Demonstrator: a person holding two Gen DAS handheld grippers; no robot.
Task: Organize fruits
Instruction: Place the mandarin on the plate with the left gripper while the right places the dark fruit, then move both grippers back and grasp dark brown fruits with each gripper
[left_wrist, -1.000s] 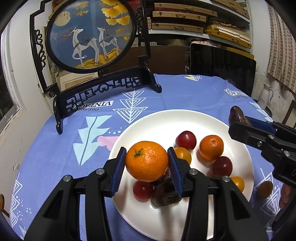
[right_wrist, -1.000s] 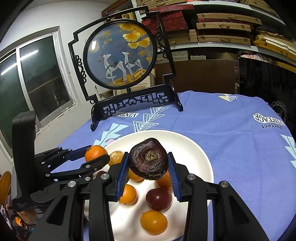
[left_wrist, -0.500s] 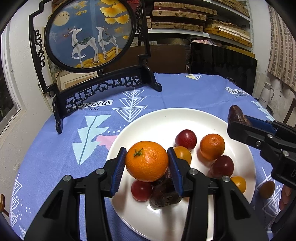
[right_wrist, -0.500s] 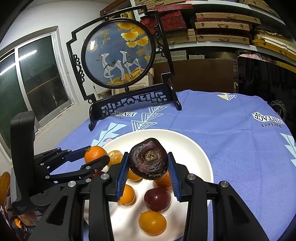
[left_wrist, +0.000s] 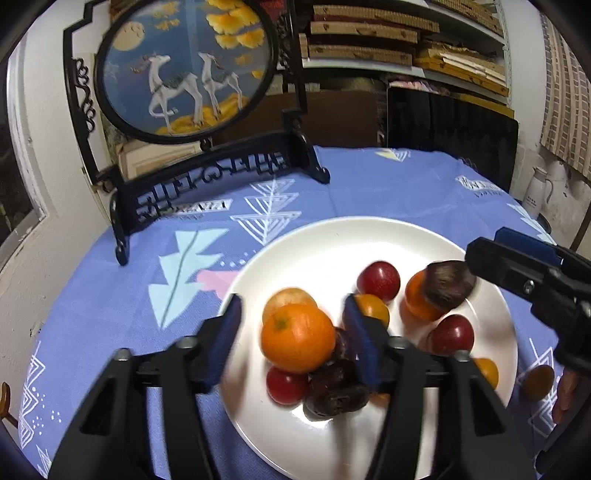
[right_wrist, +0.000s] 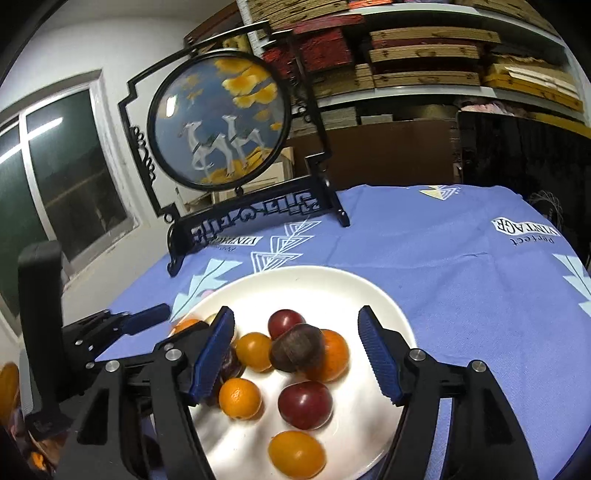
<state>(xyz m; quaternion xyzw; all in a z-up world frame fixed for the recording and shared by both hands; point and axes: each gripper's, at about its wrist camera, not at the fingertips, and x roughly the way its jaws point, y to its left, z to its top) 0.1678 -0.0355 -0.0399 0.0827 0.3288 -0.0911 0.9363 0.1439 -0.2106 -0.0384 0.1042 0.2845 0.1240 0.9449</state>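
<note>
Already both grippers stood spread wide over the white plate (right_wrist: 391, 314): the left gripper (left_wrist: 291, 328) had let its orange (left_wrist: 297, 338) go, the right gripper (right_wrist: 295, 354) its dark wrinkled fruit (right_wrist: 297, 352). Most fruit lay piled on the plate; one small orange fruit (left_wrist: 539, 382) waited on the blue tablecloth (left_wrist: 388, 192).

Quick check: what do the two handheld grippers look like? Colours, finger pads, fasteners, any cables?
Both grippers, left and right, share one design: black plastic bodies with triangular cut-outs, and blue ribbed finger pads. Silver round fasteners sit at the finger joints. No cables, markings or sleeves are visible.
</note>
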